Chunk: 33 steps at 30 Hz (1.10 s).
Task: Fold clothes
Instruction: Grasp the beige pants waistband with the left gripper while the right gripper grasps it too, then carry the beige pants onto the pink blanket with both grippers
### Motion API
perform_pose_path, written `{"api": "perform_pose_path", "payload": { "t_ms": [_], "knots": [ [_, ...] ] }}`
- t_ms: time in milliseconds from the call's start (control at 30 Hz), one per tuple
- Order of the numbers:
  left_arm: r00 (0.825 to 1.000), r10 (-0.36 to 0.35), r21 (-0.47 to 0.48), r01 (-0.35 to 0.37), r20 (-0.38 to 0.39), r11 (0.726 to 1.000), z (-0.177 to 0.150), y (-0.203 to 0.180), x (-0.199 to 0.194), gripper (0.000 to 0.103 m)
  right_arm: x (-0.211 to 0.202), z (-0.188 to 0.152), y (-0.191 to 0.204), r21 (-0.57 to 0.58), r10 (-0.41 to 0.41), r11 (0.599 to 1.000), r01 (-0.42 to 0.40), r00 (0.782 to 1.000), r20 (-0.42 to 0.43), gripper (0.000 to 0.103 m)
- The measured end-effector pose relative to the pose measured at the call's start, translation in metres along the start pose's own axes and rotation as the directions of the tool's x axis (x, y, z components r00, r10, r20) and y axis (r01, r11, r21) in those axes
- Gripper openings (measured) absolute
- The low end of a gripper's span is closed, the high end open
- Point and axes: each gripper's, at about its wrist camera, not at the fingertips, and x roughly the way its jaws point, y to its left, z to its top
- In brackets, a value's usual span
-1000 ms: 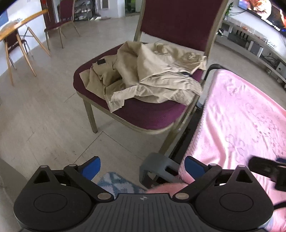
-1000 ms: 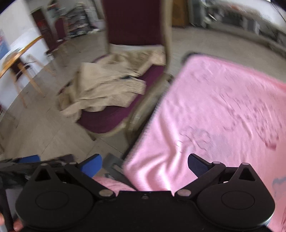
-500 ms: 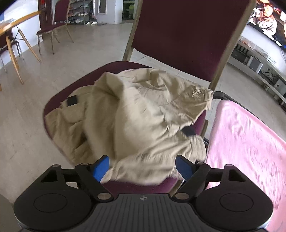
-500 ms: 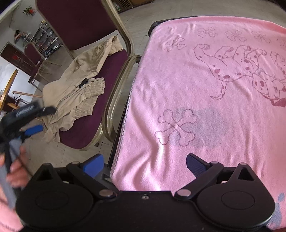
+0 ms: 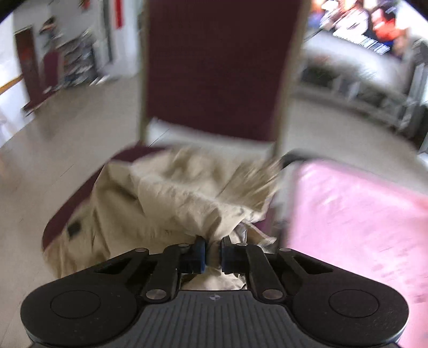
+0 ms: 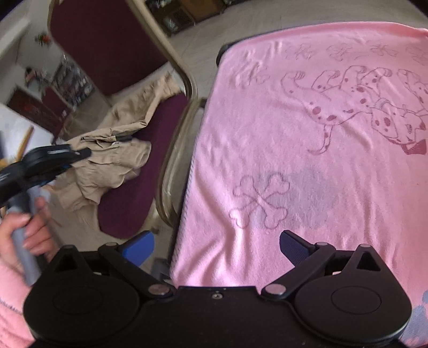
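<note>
A crumpled beige garment lies on the maroon seat of a chair. My left gripper is at its near edge, its jaws closing with a bunch of the beige fabric pinched between the blue pads. The right wrist view shows the same garment and the left gripper reaching into it from the left. My right gripper hangs open over the near left edge of a pink towel printed with a spotted dog and bones. Nothing is between its fingers.
The pink towel covers a flat surface right beside the chair's metal frame. A hand in a pink sleeve holds the left gripper's handle. Tiled floor surrounds the chair; a screen and low shelves stand at the back right.
My left gripper went forward from the towel's edge to the chair, and its wide jaws came together on the beige fabric. My right gripper swung over the pink towel and stayed open.
</note>
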Motion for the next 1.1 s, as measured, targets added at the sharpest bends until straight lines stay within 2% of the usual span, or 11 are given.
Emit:
{"api": "perform_pose_path", "payload": {
  "t_ms": [100, 167, 233, 367, 433, 533, 633, 700, 733, 867, 1100],
  "knots": [
    [0.977, -0.154, 0.033, 0.151, 0.147, 0.988, 0.038, -0.042, -0.066, 0.007, -0.026, 0.005, -0.012, 0.056, 0.043, 0.997, -0.047, 0.996, 0.072, 0.101],
    [0.933, -0.266, 0.073, 0.256, 0.244, 0.964, 0.065, -0.077, -0.115, 0.007, -0.054, 0.01, -0.024, 0.108, 0.065, 0.991, -0.083, 0.985, 0.159, 0.101],
    [0.867, -0.372, 0.112, 0.355, 0.332, 0.928, 0.087, -0.109, -0.16, 0.007, -0.094, 0.014, -0.036, 0.143, 0.089, 0.981, -0.132, 0.958, 0.273, 0.101],
    [0.688, -0.533, 0.149, 0.536, 0.492, 0.831, 0.101, -0.149, -0.226, 0.008, -0.187, 0.013, -0.054, 0.129, 0.078, 0.978, -0.165, 0.858, 0.508, 0.101],
    [0.632, -0.563, 0.106, 0.611, 0.533, 0.785, 0.094, -0.158, -0.235, 0.008, -0.228, 0.008, -0.064, 0.115, 0.048, 0.983, -0.142, 0.808, 0.588, 0.103],
    [0.676, -0.528, -0.085, 0.653, 0.514, 0.752, 0.058, -0.152, -0.203, 0.009, -0.272, -0.002, -0.081, 0.106, -0.013, 0.992, -0.074, 0.757, 0.653, 0.103],
    [0.829, -0.441, -0.247, 0.533, 0.344, 0.809, -0.002, -0.14, -0.127, 0.01, -0.286, -0.014, -0.102, 0.116, -0.078, 0.993, 0.003, 0.756, 0.65, 0.103],
    [0.935, -0.342, -0.277, 0.356, 0.098, 0.892, -0.055, -0.131, -0.067, 0.012, -0.281, -0.023, -0.117, 0.125, -0.114, 0.991, 0.046, 0.778, 0.617, 0.103],
    [0.961, -0.277, -0.274, 0.26, -0.024, 0.926, -0.084, -0.124, -0.042, 0.011, -0.272, -0.027, -0.126, 0.134, -0.133, 0.989, 0.067, 0.799, 0.586, 0.103],
    [0.962, -0.157, -0.215, 0.108, -0.225, 0.971, -0.168, -0.093, -0.004, 0.01, -0.223, -0.041, -0.157, 0.174, -0.197, 0.976, 0.134, 0.883, 0.427, 0.103],
    [0.977, -0.147, -0.062, 0.138, -0.155, 0.988, -0.162, -0.114, -0.036, 0.054, -0.148, -0.079, -0.165, 0.221, -0.064, 0.975, 0.001, 0.959, 0.276, 0.103]
  ]
}}
